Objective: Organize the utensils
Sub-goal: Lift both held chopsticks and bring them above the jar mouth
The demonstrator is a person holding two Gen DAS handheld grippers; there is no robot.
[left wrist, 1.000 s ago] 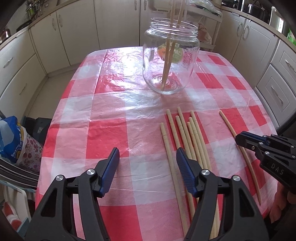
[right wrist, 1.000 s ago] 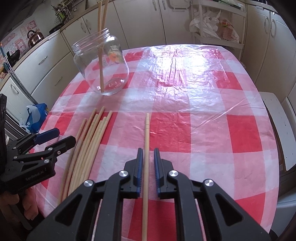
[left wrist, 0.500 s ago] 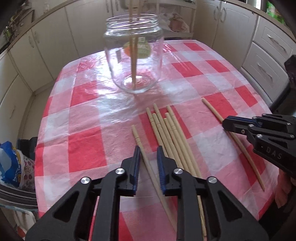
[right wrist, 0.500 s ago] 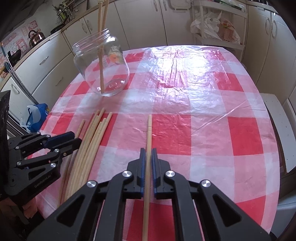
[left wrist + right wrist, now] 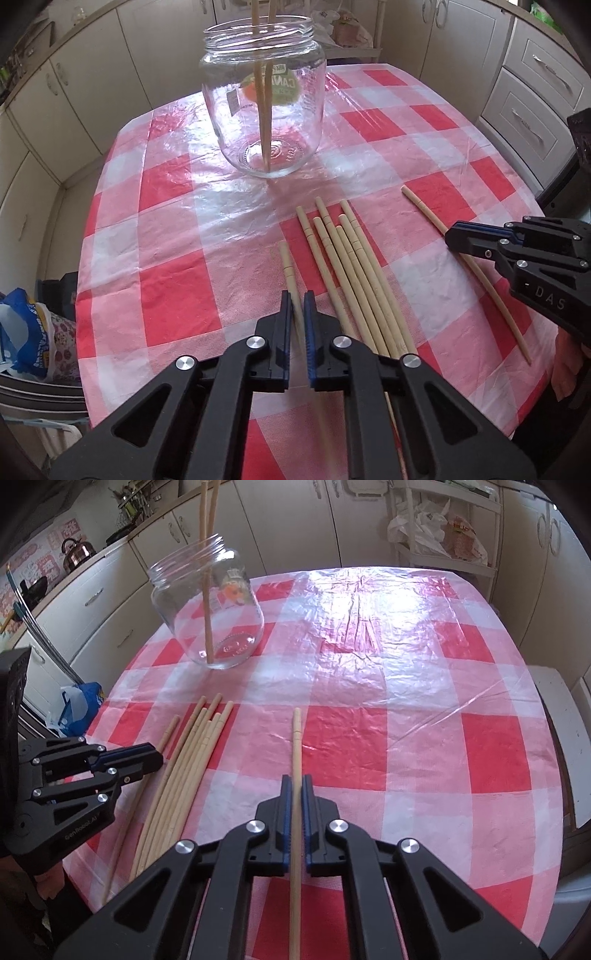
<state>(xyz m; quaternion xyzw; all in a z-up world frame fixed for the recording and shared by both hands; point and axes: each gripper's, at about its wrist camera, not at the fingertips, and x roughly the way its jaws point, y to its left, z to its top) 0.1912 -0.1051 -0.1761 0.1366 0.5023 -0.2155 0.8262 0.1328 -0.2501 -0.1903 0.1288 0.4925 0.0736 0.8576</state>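
Note:
A clear glass jar (image 5: 264,110) stands on the red-checked tablecloth with two wooden chopsticks (image 5: 263,92) upright in it; it also shows in the right wrist view (image 5: 210,609). Several loose chopsticks (image 5: 351,269) lie in a bunch in front of it. My left gripper (image 5: 297,306) is shut on the leftmost chopstick (image 5: 287,269). My right gripper (image 5: 296,790) is shut on a single chopstick (image 5: 296,734) lying apart to the right; that gripper also shows in the left wrist view (image 5: 465,240).
The table (image 5: 406,738) has a glossy plastic cover. Cream kitchen cabinets (image 5: 535,85) surround it. A blue bag (image 5: 26,332) sits on the floor at the left. A white stool (image 5: 561,731) stands to the right of the table.
My left gripper closed from wide open onto the leftmost chopstick and moved toward the jar. My right gripper tightened on its single chopstick.

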